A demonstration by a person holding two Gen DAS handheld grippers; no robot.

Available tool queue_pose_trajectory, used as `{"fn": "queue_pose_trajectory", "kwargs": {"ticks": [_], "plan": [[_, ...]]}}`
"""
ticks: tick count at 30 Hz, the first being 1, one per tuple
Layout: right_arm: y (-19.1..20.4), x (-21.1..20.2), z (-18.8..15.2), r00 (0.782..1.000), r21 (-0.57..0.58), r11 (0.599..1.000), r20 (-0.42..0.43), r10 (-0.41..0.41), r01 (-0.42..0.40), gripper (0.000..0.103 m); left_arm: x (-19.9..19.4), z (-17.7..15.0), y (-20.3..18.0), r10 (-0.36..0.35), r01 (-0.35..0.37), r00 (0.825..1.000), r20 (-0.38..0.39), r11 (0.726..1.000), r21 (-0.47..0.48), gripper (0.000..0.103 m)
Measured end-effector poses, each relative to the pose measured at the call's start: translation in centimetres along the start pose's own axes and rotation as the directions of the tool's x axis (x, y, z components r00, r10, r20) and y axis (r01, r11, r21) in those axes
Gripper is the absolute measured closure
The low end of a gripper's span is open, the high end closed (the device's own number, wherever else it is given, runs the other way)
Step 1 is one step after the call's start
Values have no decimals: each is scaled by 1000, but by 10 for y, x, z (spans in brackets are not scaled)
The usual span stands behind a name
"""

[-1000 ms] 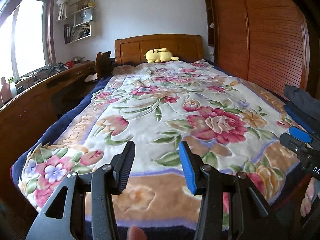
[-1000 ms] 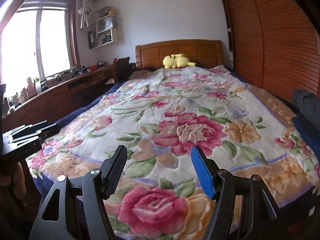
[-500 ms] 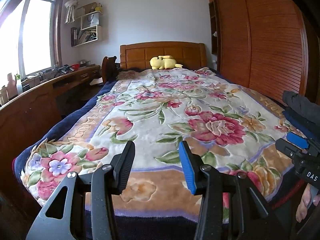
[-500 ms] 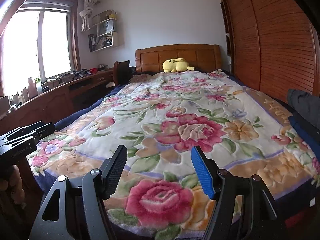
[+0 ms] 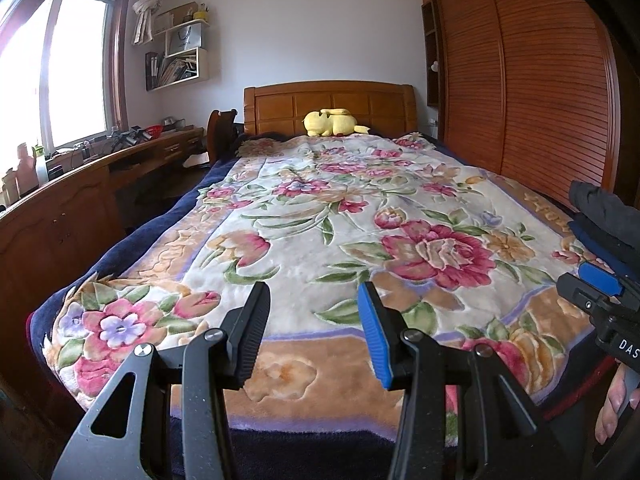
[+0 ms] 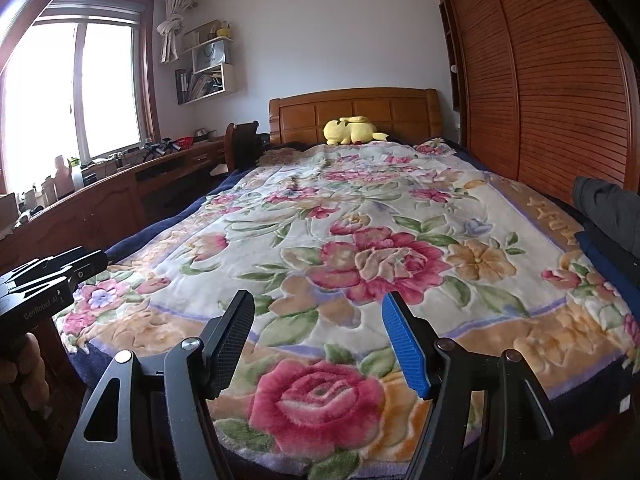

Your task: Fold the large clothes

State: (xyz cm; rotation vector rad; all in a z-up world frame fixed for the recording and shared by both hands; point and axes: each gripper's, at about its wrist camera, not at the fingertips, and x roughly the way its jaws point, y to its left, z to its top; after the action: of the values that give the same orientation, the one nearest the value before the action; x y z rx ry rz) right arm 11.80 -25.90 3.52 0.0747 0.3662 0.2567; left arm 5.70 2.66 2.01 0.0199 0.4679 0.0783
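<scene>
The clothes I am meant to fold lie as a dark stack [image 5: 608,216] at the right edge of the bed, near its foot: a grey-black garment on top of something navy, and I cannot tell from here how many pieces there are or whether any is already folded. Nothing is spread out on the bed, so I judge the folding itself has not begun; what is left is everything, starting with reaching right, taking the top piece and laying it flat. My left gripper [image 5: 312,332] is held above the foot of the bed with its jaws apart and nothing between them, and my right gripper [image 6: 320,344] is the same, wide apart and empty, nearer the stack but not touching it. The working surface is a plush floral blanket [image 6: 360,220], cream with big pink roses and a tan border, lying fairly smooth over the whole mattress. At the far end a yellow plush toy [image 6: 352,130] rests against the wooden headboard [image 5: 328,100]. Louvred wooden wardrobe doors [image 5: 520,80] run along the right wall, a long wooden desk [image 6: 120,184] with clutter along the left under a bright window [image 6: 72,92], and wall shelves [image 5: 180,56] hang beside it.
</scene>
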Motion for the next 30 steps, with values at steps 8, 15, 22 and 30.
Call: {"fn": "queue_pose_trajectory", "kwargs": {"ticks": [8,15,22,30], "plan": [[-2,0,0,1000,4,1000,9,-3,3,35,-2,-1,1,-10,10,1000,2,1000,2,57],[-3,-2,-2,1000,9,1000,10,-2,2,35,-3,-1,-1,-13,13,1000,5,1000,10,56],[-3,-2,-1,1000,11,1000,13,-1,1,35,-3,1,1,-21,21,1000,2,1000,12,56],[-3,-3,-1,1000,14,1000,19,5,-6,35,-3,1,2,-20,20,1000,7,1000,10,56]]}}
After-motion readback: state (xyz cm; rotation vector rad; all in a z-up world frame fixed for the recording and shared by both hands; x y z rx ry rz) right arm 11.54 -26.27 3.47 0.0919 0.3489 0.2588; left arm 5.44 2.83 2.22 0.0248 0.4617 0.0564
